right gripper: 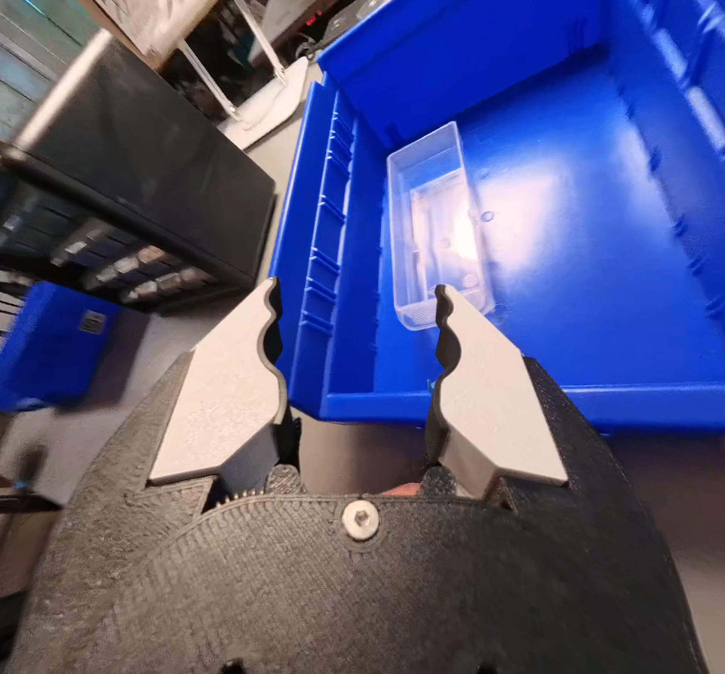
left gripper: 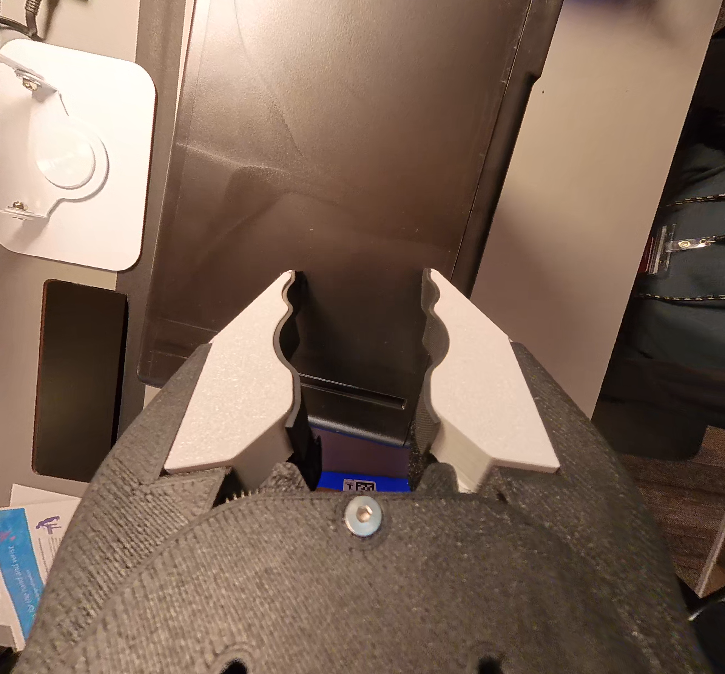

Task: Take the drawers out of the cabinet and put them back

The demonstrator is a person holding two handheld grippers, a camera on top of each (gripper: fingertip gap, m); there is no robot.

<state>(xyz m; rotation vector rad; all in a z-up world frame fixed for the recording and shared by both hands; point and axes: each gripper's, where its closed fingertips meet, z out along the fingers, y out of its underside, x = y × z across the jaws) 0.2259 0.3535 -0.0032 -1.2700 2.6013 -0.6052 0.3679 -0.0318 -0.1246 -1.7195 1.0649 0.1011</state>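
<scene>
1. Clear drawer (right gripper: 435, 223) lying flat on the floor of a blue bin (right gripper: 588, 223), close to the bin's left wall, long side running away from the camera. Probably parked there as a holding spot while out of the cabinet, where it cannot slide off the desk.
2. Black cabinet (right gripper: 137, 168) standing on the desk just left of the bin, its front rows of small drawers blurred but visible. Near enough, by the look of it, for a short carry back to an open slot.
3. Right gripper (right gripper: 357, 302) spread wide, nothing between the fingers. Left finger outside the bin wall, right fingertip (right gripper: 445, 302) overlapping the drawer's near end in view; contact impossible to tell. Hovering above the bin's near corner, seemingly just free of the drawer.
4. Left gripper (left gripper: 359, 274) also spread wide and holding nothing. Poised over the cabinet's dark top panel (left gripper: 353, 105), perhaps to steady the cabinet; pressing on it or merely hanging above, not clear.
5. White plate with screws (left gripper: 70, 152) and cables beside the cabinet, a second blue box (right gripper: 51, 345) in front of it, uninvolved.
</scene>
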